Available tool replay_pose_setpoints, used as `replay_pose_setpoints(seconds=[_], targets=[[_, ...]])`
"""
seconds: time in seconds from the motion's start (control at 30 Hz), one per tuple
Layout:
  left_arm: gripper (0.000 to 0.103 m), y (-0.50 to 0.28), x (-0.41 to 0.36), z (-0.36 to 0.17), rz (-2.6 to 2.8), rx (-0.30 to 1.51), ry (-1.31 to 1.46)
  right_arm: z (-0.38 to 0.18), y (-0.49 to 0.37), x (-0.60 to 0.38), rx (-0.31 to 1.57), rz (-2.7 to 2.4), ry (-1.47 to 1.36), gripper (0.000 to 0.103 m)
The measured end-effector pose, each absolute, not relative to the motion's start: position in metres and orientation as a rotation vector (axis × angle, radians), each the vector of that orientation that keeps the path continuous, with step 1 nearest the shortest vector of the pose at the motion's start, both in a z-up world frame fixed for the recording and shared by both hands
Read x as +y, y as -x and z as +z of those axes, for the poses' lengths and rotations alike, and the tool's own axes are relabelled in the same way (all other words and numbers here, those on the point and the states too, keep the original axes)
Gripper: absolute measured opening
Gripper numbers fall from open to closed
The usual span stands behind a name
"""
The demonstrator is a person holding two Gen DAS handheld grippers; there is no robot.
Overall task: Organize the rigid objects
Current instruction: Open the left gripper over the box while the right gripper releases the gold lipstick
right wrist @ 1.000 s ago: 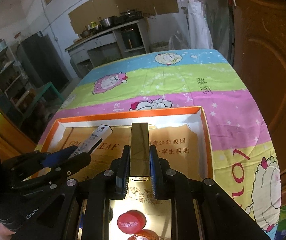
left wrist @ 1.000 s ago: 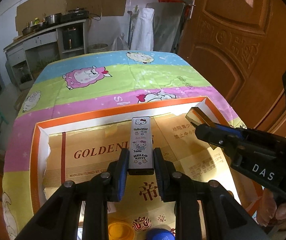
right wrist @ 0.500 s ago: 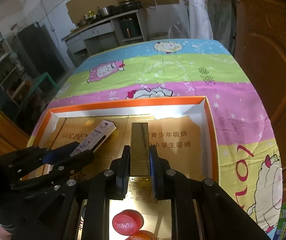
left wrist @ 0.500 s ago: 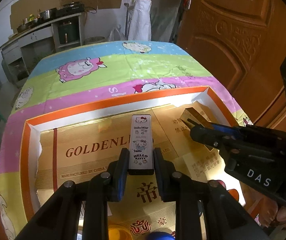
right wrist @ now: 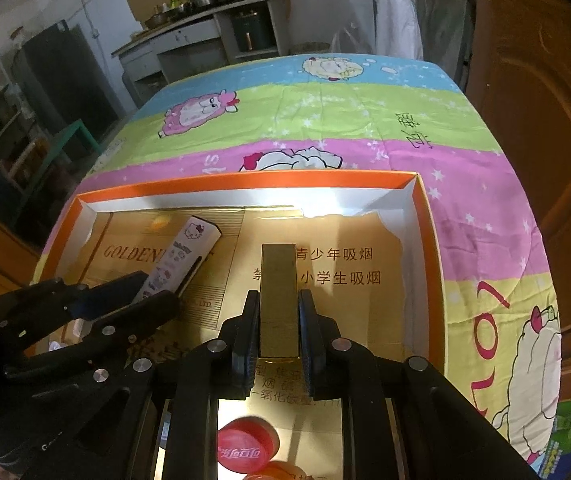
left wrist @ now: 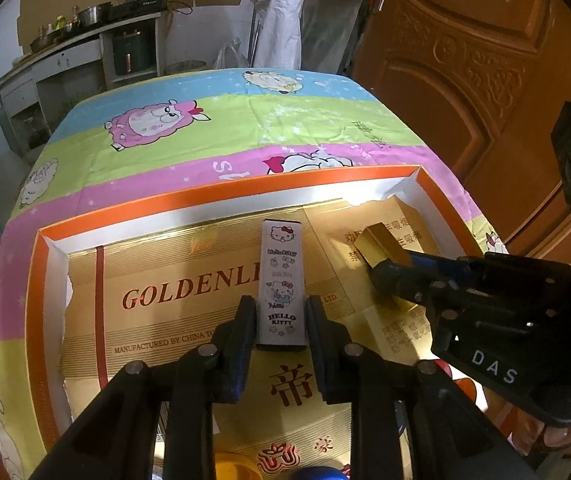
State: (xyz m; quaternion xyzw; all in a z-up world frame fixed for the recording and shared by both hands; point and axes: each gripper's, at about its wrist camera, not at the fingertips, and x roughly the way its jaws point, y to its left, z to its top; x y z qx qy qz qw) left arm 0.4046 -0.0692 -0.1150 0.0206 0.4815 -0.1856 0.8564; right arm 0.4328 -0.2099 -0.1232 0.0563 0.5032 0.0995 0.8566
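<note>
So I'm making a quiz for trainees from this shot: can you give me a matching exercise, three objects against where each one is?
Things:
1. Hello Kitty box
2. gold box
3. red bottle cap

Places:
A. lying in the orange tray, near edge
B. in the left gripper
C. in the right gripper

Pairs: 1-B, 2-C, 3-A

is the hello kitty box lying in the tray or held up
Held. The left gripper is shut on the hello kitty box, both fingers pressed against its sides, over the orange tray. Whether it touches the tray floor: cannot tell.
</note>
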Motion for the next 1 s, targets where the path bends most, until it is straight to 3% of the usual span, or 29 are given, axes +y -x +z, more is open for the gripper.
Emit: replay_pose_setpoints(seconds=[0.07,0.13,0.43,1.0], targets=[[0.045,-0.404,-0.07,-0.115,-0.381,1.007,-0.054,-0.123,-0.433,-0.209,1.06,0.208,-0.111,0.019],[0.052,-0.404,-0.07,-0.114,-0.37,1.003,-0.059,-0.123,-0.432,-0.208,1.06,0.208,-0.105,0.021],[0.052,-0.4,-0.065,-0.107,-0.353,0.987,-0.05,-0.119,-0.429,-0.21,1.053,0.189,-0.105,0.036],[0.052,-0.363,-0.054,-0.069,-0.314,0.909,-0.039,-0.095,-0.392,-0.212,1.019,0.169,-0.116,0.036]])
